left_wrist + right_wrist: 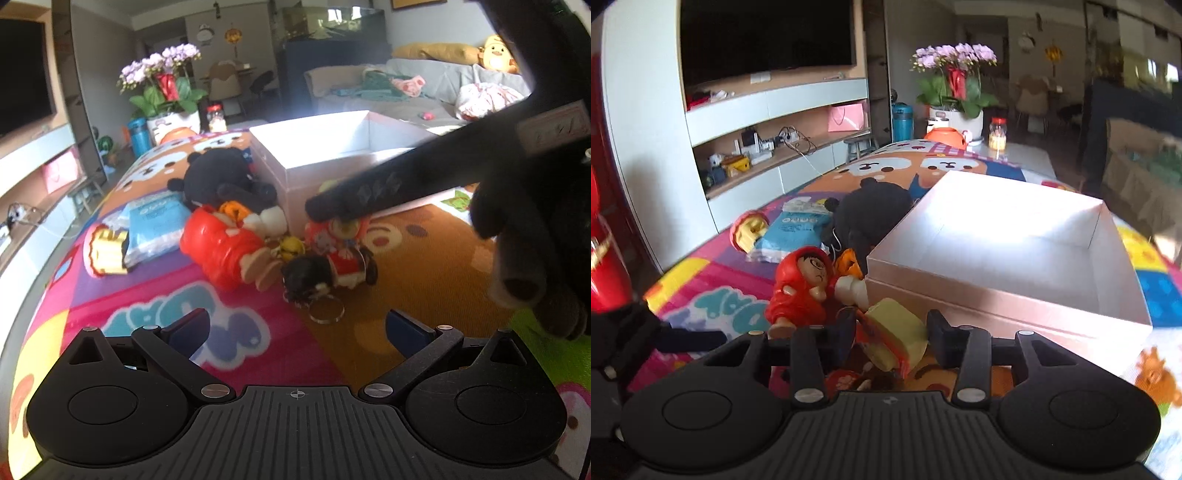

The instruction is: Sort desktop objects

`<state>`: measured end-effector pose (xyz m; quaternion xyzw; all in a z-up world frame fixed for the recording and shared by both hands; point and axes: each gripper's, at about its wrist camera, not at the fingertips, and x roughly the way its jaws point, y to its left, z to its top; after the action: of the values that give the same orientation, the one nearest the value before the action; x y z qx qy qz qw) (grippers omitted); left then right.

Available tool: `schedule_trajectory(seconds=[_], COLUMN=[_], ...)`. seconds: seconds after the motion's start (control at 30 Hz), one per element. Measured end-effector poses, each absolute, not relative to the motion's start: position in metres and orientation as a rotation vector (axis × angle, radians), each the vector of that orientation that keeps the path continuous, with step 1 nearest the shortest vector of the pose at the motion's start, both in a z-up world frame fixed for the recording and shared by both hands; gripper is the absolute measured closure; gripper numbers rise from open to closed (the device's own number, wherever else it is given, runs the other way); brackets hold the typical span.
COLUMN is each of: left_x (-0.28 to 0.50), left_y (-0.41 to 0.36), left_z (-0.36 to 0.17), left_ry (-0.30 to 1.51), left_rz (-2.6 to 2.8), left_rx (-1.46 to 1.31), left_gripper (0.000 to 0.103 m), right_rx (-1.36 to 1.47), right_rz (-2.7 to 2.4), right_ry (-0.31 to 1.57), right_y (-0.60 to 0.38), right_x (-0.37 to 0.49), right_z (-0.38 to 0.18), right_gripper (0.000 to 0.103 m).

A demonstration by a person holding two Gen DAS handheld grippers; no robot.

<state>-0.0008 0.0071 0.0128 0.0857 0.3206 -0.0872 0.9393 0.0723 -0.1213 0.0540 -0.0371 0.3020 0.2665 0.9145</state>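
Two grippers work over the cartoon play mat (236, 295). From the left wrist view, the left gripper (295, 328) sits low centre, jaws apart and empty, while the right gripper (332, 210) reaches in from the upper right onto a small yellow-haired doll (347, 251) just beside the white box (325, 155). From the right wrist view, its jaws close round the doll's yellow head (897, 328), pads touching or nearly so; the box lies just beyond, upper right.
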Motion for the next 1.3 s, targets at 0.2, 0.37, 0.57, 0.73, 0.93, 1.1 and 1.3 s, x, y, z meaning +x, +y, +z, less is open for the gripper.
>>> schedule_trajectory(seconds=[0.2,0.37,0.57,0.73,0.93,1.1,1.3], left_x=[-0.011,-0.012,-0.011,-0.006,-0.004,0.027,0.047], left_y=[0.008,0.003,0.005,0.004,-0.010,-0.029,-0.024], left_z=[0.009,0.004,0.003,0.005,0.024,0.020,0.008], left_ry=[0.700,0.729,0.742,0.762,0.626,0.585,0.654], left_rz=[-0.195,-0.212,-0.215,-0.224,-0.341,-0.372,-0.440], left_rx=[0.121,0.095,0.081,0.092,0.160,0.262,0.183], left_gripper=[0.000,0.000,0.000,0.000,0.000,0.000,0.002], right_rx=[0.097,0.242,0.104,0.110,0.154,0.181,0.220], right_rz=[0.581,0.527,0.297,0.307,0.321,0.320,0.320], right_ry=[0.625,0.698,0.619,0.602,0.632,0.640,0.667], right_y=[-0.168,-0.214,-0.232,-0.240,-0.247,-0.250,-0.254], right_x=[0.043,0.030,0.012,0.001,0.000,0.001,0.006], right_z=[0.084,0.078,0.045,0.031,0.021,0.020,0.016], right_gripper=[0.062,0.061,0.040,0.019,0.010,0.004,0.002])
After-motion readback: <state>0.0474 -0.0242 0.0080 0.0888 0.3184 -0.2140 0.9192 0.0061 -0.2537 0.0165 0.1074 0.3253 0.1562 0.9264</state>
